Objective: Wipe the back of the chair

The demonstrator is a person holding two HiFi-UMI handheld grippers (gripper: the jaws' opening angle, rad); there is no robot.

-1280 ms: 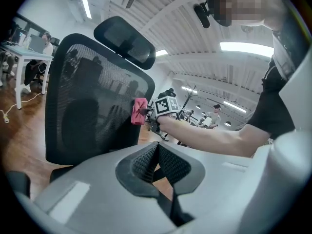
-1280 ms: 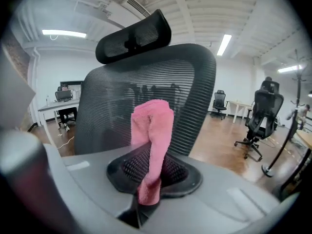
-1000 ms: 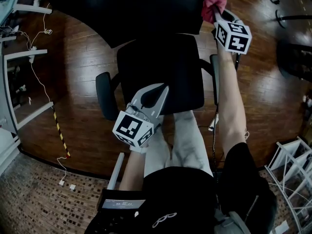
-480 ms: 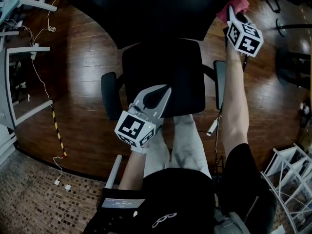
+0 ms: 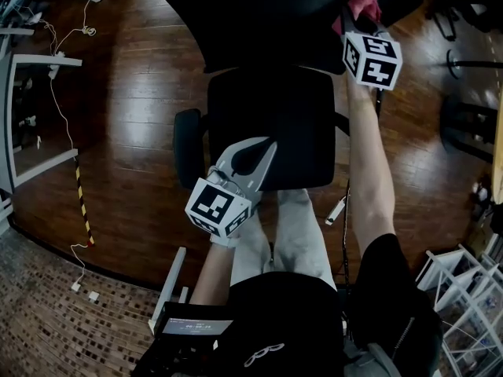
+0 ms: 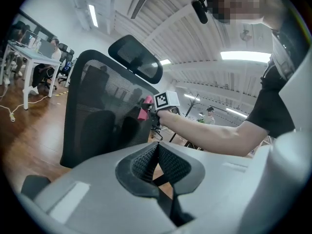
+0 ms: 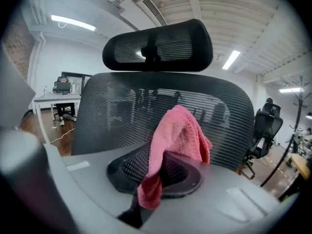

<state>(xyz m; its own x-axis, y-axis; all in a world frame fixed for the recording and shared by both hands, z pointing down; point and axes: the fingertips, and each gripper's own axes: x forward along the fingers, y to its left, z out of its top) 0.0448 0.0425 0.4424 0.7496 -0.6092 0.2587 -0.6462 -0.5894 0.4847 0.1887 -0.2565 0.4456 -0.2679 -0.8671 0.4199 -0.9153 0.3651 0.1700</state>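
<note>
The right claw [image 7: 158, 165] is clamped on a pink cloth [image 7: 181, 128], and the chair's mesh backrest [image 7: 112, 113] stands straight ahead of it, just beyond the cloth — touching or not, I cannot tell. The back spreads wide and upright, so strokes would likely run across it. The left claw [image 6: 156, 155], jaws together on nothing, hangs low over the seat [image 5: 267, 116], well apart from the back.

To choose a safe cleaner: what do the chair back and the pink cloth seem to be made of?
The chair back is likely black woven mesh, matte: fine horizontal ribs show and the room shows through it. The pink cloth is probably soft terry or microfibre: its surface looks nubbly and it drapes in folds.
</note>
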